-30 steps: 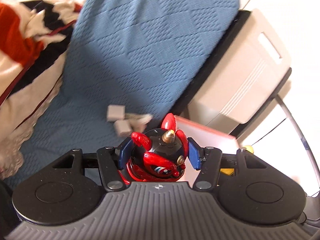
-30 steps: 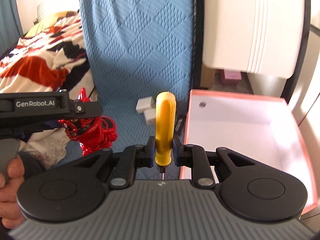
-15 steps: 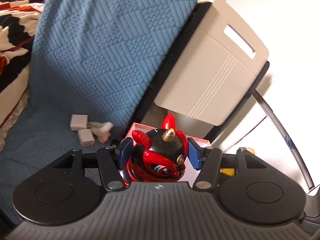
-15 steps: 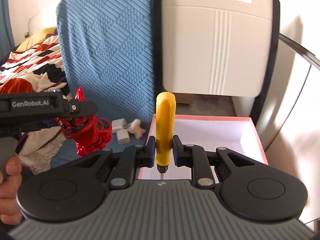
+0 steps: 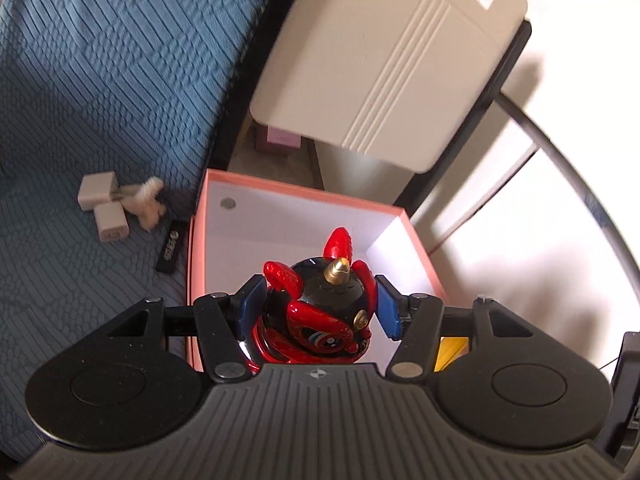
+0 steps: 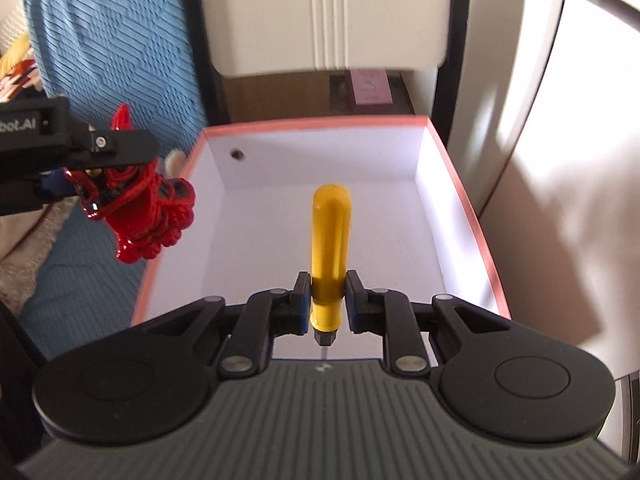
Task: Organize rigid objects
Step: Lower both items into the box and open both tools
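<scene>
Bedding comes first in size: a blue quilted cover (image 5: 120, 60) fills the left of the scene, and a pale grey panel with ribbed lines (image 5: 380, 52) stands at the far side. Between them, nearer, sits the pink-rimmed box (image 6: 460, 200), open on top with a white interior. Its floor looks bare in both views, so as far as can be seen nothing has been stored in it yet.

Both carried items are over or at the box, neither released. The right gripper (image 6: 328, 304) is clamped on the lower handle of a yellow screwdriver (image 6: 331, 248), handle pointing away and the metal tip towards the camera; it hangs above the middle of the box. The left gripper (image 5: 318, 306) is closed on a red and black toy figure (image 5: 320, 316) with a gold horn. From the right wrist view that toy sits over the box's left rim, partly above the cover, so it seems to need a little more travel to the right before letting go.

Left on the cover, just beyond the box's left wall, are two white charger plugs (image 5: 102, 208), a small cream toy animal (image 5: 146, 202) touching them, and a black tag-like strip (image 5: 171, 250) close beside the box. These look like remaining work; I judge the task under halfway, with two drops pending and several pickups after.
</scene>
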{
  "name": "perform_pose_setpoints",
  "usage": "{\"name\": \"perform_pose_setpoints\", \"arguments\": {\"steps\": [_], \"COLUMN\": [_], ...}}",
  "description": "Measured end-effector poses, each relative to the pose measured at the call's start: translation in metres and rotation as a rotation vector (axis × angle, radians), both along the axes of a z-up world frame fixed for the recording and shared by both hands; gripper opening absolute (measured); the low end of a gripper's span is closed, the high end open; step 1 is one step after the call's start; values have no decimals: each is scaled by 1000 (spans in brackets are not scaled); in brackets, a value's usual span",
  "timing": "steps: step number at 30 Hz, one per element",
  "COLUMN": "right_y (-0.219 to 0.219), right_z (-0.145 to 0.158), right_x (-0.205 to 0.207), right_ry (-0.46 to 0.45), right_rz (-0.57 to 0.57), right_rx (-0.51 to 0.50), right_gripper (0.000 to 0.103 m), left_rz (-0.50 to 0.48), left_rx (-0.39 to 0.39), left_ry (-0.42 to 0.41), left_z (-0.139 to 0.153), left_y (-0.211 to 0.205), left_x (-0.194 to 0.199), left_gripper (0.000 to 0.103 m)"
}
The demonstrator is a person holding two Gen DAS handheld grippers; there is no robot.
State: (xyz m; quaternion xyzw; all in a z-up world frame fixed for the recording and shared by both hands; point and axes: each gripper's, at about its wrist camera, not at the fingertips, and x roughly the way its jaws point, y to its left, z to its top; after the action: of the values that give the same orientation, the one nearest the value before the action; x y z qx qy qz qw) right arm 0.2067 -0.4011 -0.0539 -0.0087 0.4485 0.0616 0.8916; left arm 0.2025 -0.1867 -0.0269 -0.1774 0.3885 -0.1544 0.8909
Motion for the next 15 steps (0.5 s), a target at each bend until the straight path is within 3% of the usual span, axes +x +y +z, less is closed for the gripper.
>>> {"name": "perform_pose_setpoints", "arguments": {"steps": [7, 15], "right_y": [-18, -19], "right_z": [-36, -55], "right_x": [14, 16], "right_ry": [115, 153], "right_rz": [-58, -53], "right_rx": [-13, 25], "right_gripper": [21, 22], "left_rz": [-49, -40], "left_rx": [45, 43], "left_ry": [54, 72], "left_z": [-24, -38], "left_y": [-26, -29], "left_x": [9, 13], "left_gripper": [63, 64]}}
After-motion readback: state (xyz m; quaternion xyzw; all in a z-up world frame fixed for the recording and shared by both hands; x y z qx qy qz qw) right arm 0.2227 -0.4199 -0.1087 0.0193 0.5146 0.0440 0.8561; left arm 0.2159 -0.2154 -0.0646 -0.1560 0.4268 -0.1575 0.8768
